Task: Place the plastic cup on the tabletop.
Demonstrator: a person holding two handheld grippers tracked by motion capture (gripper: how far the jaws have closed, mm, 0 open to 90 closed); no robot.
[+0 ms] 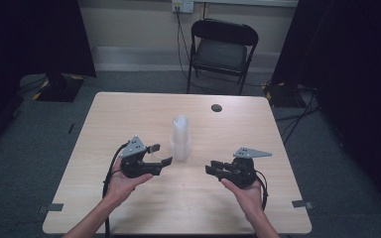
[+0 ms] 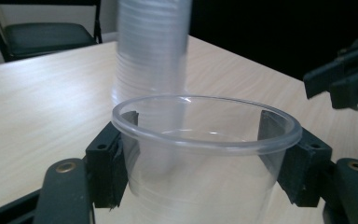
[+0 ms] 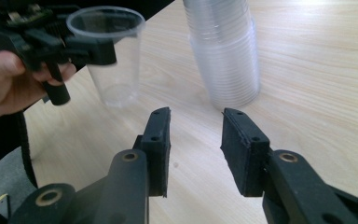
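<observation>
On the bench (image 1: 129, 198), near its middle, stands a stack (image 1: 180, 139) of clear plastic cups, upright and nested. The left claw (image 1: 159, 154) sits just beside it on the left, clamped on a single cup (image 2: 205, 154). The left gripper view shows both pads pressing the cup wall just under the rim, one on each side, so the rim acts as a stop against slipping down. The cup is upright, mouth up, and apart from the stack. In the right gripper view its base (image 3: 116, 98) appears close to the bench surface; whether it touches cannot be told.

The right claw (image 1: 213, 167) waits to the right of the stack, pointed toward it. Its jaws stand apart with nothing between them, as the right gripper view (image 3: 193, 116) confirms. This placement suits steadying the stack while the other hand works, though that is a judgement.

The step in hand appears to be separating one cup from the stack. A grip below the rim keeps the thin wall from buckling; harder pressure would likely deform it.

A chair (image 1: 222, 49) stands beyond the far edge, well apart from the work.
</observation>
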